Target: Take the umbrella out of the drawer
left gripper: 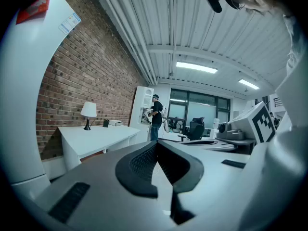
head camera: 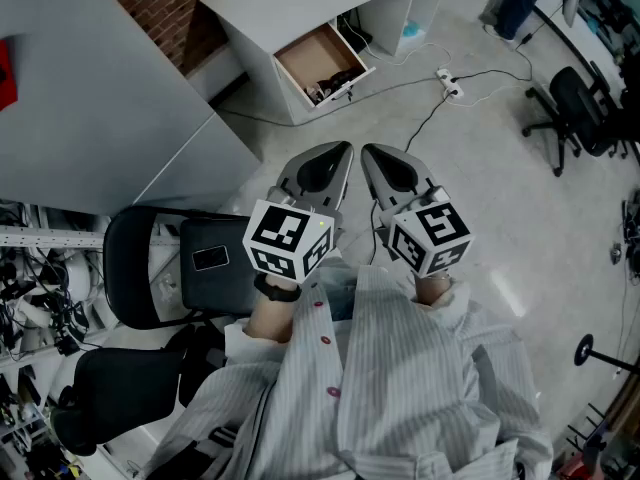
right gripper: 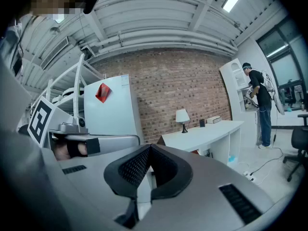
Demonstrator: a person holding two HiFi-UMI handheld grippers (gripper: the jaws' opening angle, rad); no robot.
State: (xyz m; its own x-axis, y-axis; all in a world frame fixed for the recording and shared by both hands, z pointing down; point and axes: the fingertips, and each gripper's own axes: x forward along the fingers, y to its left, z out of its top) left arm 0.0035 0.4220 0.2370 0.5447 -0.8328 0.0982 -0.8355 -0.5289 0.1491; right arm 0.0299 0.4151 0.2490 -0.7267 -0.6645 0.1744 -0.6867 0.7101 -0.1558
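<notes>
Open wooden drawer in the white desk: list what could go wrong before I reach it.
1. The black floor cable crosses the path to the open wooden drawer; tripping is possible.
2. Both the left claw and right claw are shut; they must open before grasping.

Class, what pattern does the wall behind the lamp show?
Red-brown brickwork on the wall behind the lamp; clearest in the right gripper view.

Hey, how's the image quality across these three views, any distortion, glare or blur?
Head view: evenly lit and sharp, open drawer clear. Left gripper view: strong fisheye bending, black corners, ceiling lights bright, little glare. Right gripper view: same fisheye curve on the brick wall.
</notes>
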